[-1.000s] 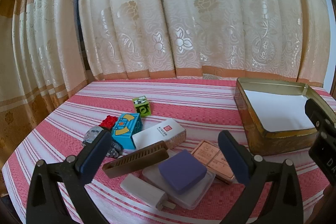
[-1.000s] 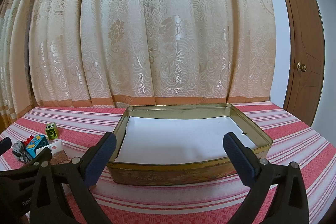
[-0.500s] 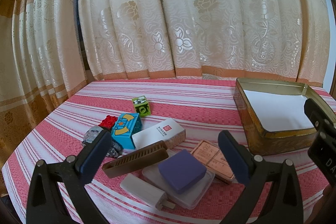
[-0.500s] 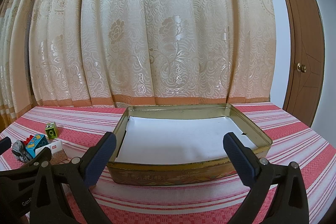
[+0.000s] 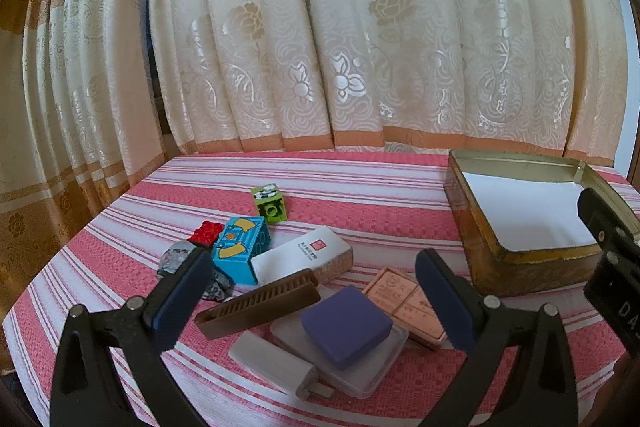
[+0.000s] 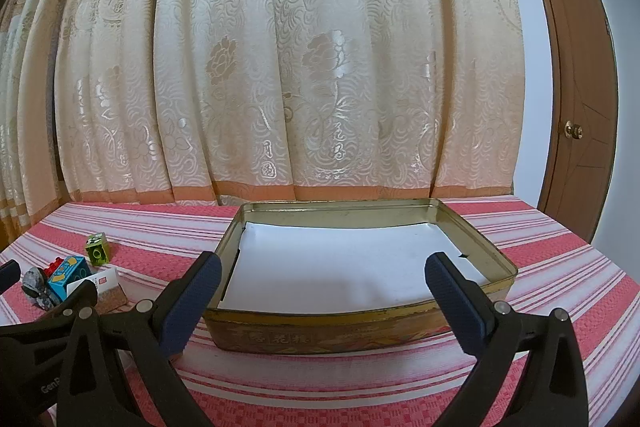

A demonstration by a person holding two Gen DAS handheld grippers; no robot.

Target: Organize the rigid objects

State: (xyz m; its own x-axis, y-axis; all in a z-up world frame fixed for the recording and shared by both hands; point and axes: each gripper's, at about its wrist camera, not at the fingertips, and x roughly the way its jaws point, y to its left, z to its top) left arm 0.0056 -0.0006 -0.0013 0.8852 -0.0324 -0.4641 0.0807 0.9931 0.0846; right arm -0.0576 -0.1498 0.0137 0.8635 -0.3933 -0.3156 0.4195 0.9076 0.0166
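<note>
So the stuff to sort is a little heap on the left part of the table: a purple square block point(image 5: 346, 325) sitting on a clear plastic case point(image 5: 362, 367), a brown comb point(image 5: 258, 303) leaning across just left of it, and a white plug-like piece point(image 5: 274, 365) nearest the camera. Behind those there's a white box with a red logo point(image 5: 302, 257), a pink printed box point(image 5: 408, 303) to the right, a blue toy brick point(image 5: 240, 249), a red brick point(image 5: 206, 231) and a grey rock point(image 5: 180, 259) at the far left edge of the heap. A green brick point(image 5: 271, 205) sits by itself a bit farther back.

The tin box point(image 6: 320, 331) is off to the right, well apart from the pile, open on top with just a white paper lining point(image 6: 344, 271) inside.

Left gripper point(image 5: 314, 291) hangs over the near side of the heap, jaws spread wide, nothing between them. Right gripper point(image 6: 322, 293) is the same deal, wide apart and empty, hovering at the near wall of the tin.

Everything's on a pink and white striped tablecloth point(image 6: 560, 267), with cream floral curtains point(image 6: 300, 67) behind and a wooden door point(image 6: 576, 107) far right.
</note>
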